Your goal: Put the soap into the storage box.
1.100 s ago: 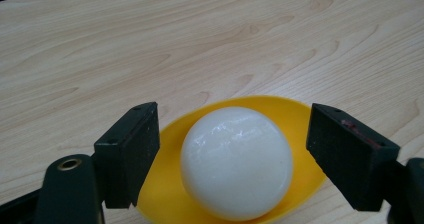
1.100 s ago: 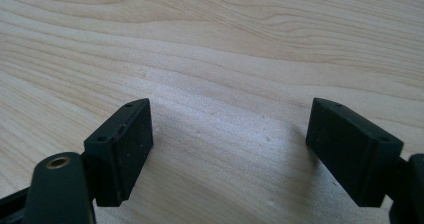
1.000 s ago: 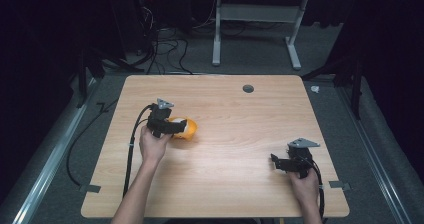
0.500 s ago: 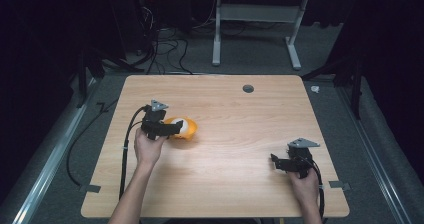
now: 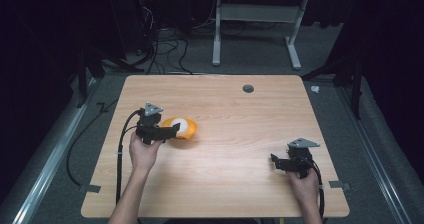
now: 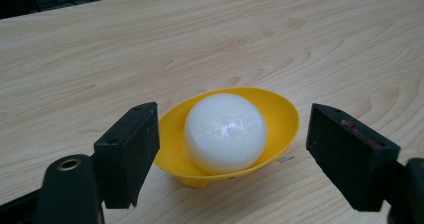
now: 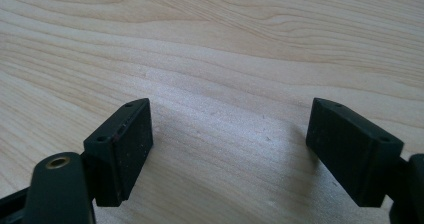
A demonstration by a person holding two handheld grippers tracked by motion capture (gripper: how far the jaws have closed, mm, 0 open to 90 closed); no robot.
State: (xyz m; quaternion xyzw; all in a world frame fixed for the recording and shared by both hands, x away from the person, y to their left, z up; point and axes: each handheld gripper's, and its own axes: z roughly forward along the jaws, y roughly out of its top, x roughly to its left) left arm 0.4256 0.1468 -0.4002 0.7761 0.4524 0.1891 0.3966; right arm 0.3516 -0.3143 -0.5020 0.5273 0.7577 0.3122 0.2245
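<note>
Wooden bench (image 5: 235, 149) carries 1 yellow bowl (image 6: 280, 115) on its left half, holding 1 white ball (image 6: 225, 131). Left gripper (image 6: 230, 156) sits at the bowl with jaws apart, 1 on either side of it; whether the left-hand jaw touches the rim cannot be told. In the high view the left gripper (image 5: 172, 130) hides the bowl's near-left edge. Right gripper (image 7: 227, 149) is low over bare wood at the bench's right near side, well apart from the bowl, jaws apart with nothing between them. A round grommet hole (image 5: 248, 88) lies near the far edge.
</note>
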